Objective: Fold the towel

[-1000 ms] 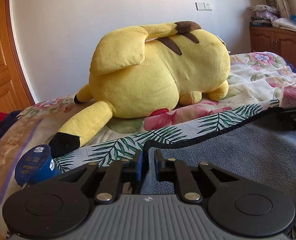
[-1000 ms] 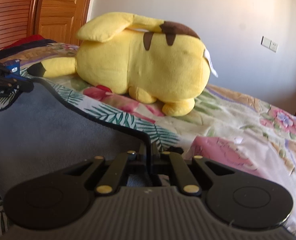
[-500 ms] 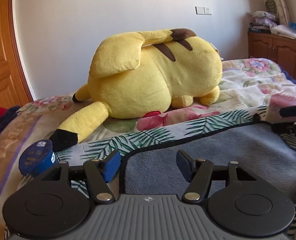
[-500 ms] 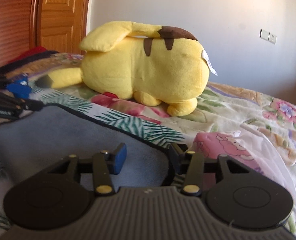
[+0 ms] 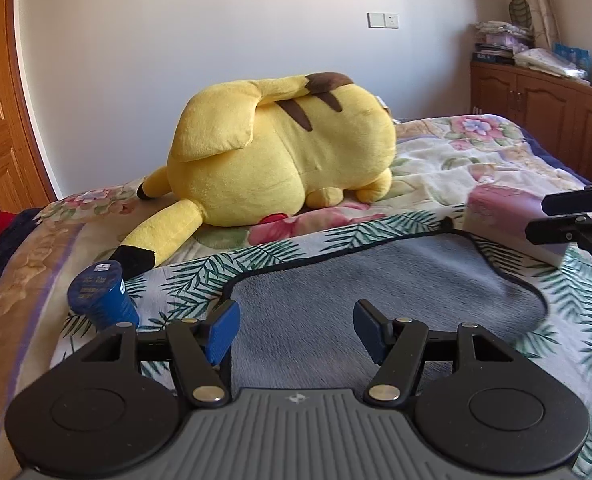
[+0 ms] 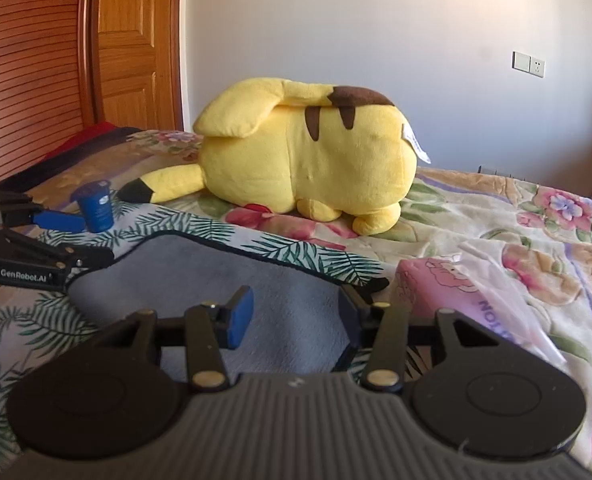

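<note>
Hovering over the grey towel [image 5: 376, 292] spread on the palm-print bedspread [image 5: 568, 304], left gripper [image 5: 295, 330] and right gripper [image 6: 293, 316] gape empty — one fold laid; regripping the corners comes next, I judge.

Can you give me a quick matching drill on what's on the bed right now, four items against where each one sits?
Items
1. grey towel
2. yellow plush
3. blue cup
4. pink packet

Places
A. upside down, by the plush's black tail tip
B. flat on the palm-print cloth, in front of both open grippers
C. lying beyond the towel, near the wall
D. off the towel's right corner

Pairs: 1-B, 2-C, 3-A, 4-D

The left gripper and right gripper both hang open over the towel's near edge, holding nothing.
</note>
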